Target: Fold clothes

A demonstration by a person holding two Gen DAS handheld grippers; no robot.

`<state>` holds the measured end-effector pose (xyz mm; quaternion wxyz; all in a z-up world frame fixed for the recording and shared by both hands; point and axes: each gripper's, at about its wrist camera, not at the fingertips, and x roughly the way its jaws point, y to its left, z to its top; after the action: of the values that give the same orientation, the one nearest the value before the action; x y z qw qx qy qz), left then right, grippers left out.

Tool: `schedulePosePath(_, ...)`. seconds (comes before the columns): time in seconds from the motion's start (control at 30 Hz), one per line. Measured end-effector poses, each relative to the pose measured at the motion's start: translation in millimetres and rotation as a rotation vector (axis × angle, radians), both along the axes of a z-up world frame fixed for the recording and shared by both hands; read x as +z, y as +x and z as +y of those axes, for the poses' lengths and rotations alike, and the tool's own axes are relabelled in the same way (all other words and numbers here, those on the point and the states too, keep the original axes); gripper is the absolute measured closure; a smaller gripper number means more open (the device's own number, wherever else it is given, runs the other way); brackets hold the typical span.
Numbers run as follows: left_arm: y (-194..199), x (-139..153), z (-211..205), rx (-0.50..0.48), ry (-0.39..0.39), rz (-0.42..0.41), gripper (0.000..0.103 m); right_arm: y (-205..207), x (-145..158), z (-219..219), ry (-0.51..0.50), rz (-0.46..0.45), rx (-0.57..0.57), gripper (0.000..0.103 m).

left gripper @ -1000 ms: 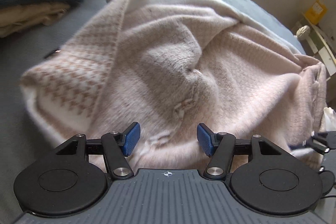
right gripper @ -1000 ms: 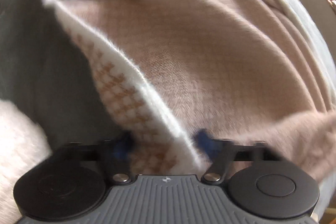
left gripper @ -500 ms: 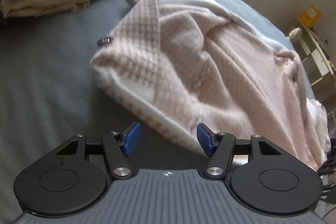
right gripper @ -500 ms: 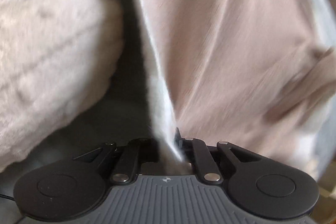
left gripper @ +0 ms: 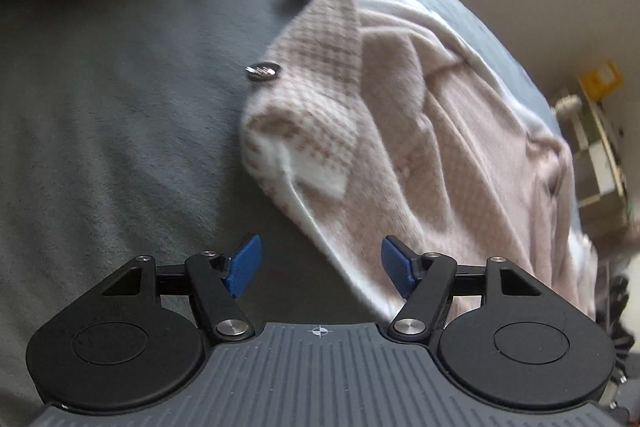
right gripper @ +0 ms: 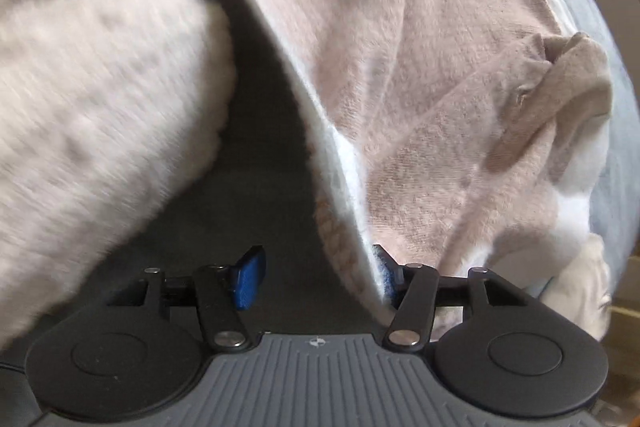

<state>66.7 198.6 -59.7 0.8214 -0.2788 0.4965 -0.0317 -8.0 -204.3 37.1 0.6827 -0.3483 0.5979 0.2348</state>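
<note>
Lying rumpled on the grey bed, the pink knit sweater awaits folding; left gripper hovers spread wide at its white hem, right gripper likewise parted, hem seemingly brushing one pad, ready to pinch

No readable text, label, brand or number shows in either view; the only mark is a small crosshair symbol printed on each camera housing.
</note>
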Motion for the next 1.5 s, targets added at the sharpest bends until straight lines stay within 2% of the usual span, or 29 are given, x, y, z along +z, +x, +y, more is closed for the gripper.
schedulePosePath(0.13,6.6,-3.7,9.9,0.040,0.008,0.009,0.036,18.0,25.9,18.6,0.124,0.028,0.007,0.032)
schedulePosePath(0.2,10.2,-6.5,11.4,0.045,0.019,0.015,0.036,27.0,34.5,25.2,0.169,0.039,0.030,0.031)
schedulePosePath(0.3,16.6,-13.4,10.9,0.051,0.031,0.031,0.036,30.0,45.8,46.9,0.274,0.003,0.035,0.025)
schedulePosePath(0.47,27.2,-26.5,5.4,0.083,0.058,0.034,0.039,50.6,35.9,99.4,0.510,-0.010,0.001,0.023)
schedulePosePath(0.57,34.2,-33.6,4.5,0.098,0.084,0.053,0.050,72.2,15.4,135.4,0.592,0.005,0.004,0.022)
schedulePosePath(0.67,36.2,-36.5,5.9,0.115,0.091,0.054,0.057,77.5,-4.5,176.5,0.588,0.007,0.084,0.021)
schedulePosePath(0.7,36.8,-37.2,6.4,0.121,0.094,0.053,0.062,77.7,-11.0,190.8,0.572,-0.005,0.119,0.020)
schedulePosePath(0.8,38.4,-39.6,7.8,0.139,0.100,0.051,0.082,67.7,-25.1,223.3,0.507,-0.074,0.245,0.012)
schedulePosePath(0.87,37.2,-39.5,8.9,0.162,0.106,0.046,0.089,60.7,-34.7,238.8,0.458,-0.138,0.295,0.008)
schedulePosePath(0.93,30.9,-36.1,10.3,0.211,0.113,0.036,0.093,61.7,-49.7,248.5,0.416,-0.180,0.296,0.009)
schedulePosePath(1.0,21.5,-29.9,12.4,0.261,0.119,0.018,0.094,63.0,-56.9,250.0,0.403,-0.181,0.277,0.030)
schedulePosePath(1.03,16.3,-26.1,14.1,0.280,0.119,0.008,0.095,62.4,-54.4,248.4,0.414,-0.169,0.277,0.052)
schedulePosePath(1.1,5.2,-18.2,17.9,0.312,0.113,-0.011,0.098,61.3,-49.4,245.3,0.436,-0.146,0.275,0.065)
schedulePosePath(1.13,-0.9,-14.2,19.0,0.320,0.109,-0.020,0.098,60.7,-46.9,243.8,0.447,-0.135,0.274,0.081)
schedulePosePath(1.23,-19.3,-1.1,17.0,0.323,0.140,-0.055,0.099,58.9,-39.3,239.1,0.480,-0.100,0.272,0.090)
schedulePosePath(1.4,-49.3,14.6,18.8,0.349,0.170,-0.077,0.099,53.9,-27.4,233.0,0.529,-0.038,0.278,0.091)
schedulePosePath(1.5,-54.3,6.7,20.1,0.345,0.204,-0.044,0.099,44.9,-34.2,238.9,0.553,0.037,0.289,0.090)
